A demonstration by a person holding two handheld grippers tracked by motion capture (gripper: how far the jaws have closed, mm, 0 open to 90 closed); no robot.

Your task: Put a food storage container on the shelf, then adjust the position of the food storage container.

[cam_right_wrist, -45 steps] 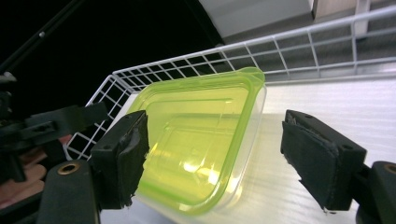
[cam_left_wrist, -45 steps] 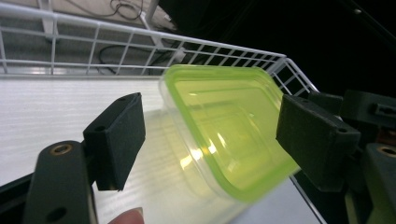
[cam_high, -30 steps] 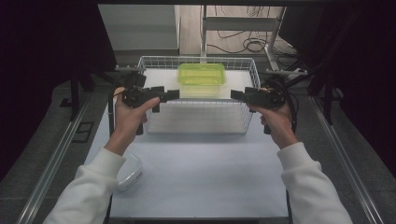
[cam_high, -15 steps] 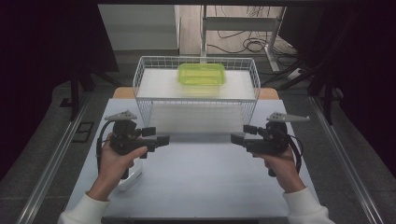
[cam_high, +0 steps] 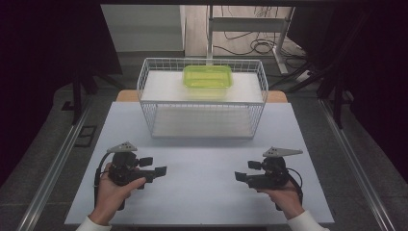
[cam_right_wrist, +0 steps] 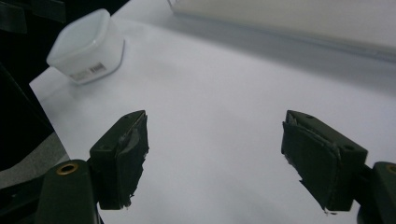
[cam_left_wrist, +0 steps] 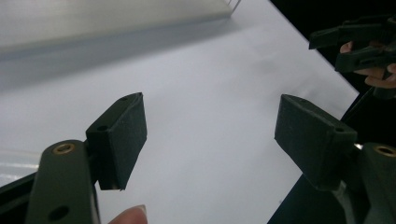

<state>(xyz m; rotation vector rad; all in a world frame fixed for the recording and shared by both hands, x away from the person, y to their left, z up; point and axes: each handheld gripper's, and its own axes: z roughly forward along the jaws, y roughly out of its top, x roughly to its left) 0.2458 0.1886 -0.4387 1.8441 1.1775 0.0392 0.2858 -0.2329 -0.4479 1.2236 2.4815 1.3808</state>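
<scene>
White tub (cam_right_wrist: 86, 44), a lidded translucent box with a small label on its side, is seen in the right gripper view at the near left of the table (cam_high: 202, 192). It stands upright on the pale sheet, close to the left edge. In the high view that spot is covered by the person's left hand (cam_high: 113, 192).

Left gripper (cam_high: 153, 166) is held low over the near left of the table, pointing right, with its jaws spread wide and nothing between them. The tub lies just beside or beneath this hand; contact cannot be told. Right gripper (cam_high: 246, 171) is held low at the near right, pointing left toward the tub but well apart from it, with its jaws likewise wide apart and empty.

Farther off, a white wire basket (cam_high: 144, 103) stands at the far middle of the table. A green container (cam_high: 208, 76) rests at its far side, untouched.

Change: one second ago both grippers were held high, level with the basket rim and either side of the green container. Both have since been lowered and drawn back to the near edge.

Meaning: work at the basket is judged finished for now. The tub, nearest the open left jaws, is judged the likely next thing to be grasped.
</scene>
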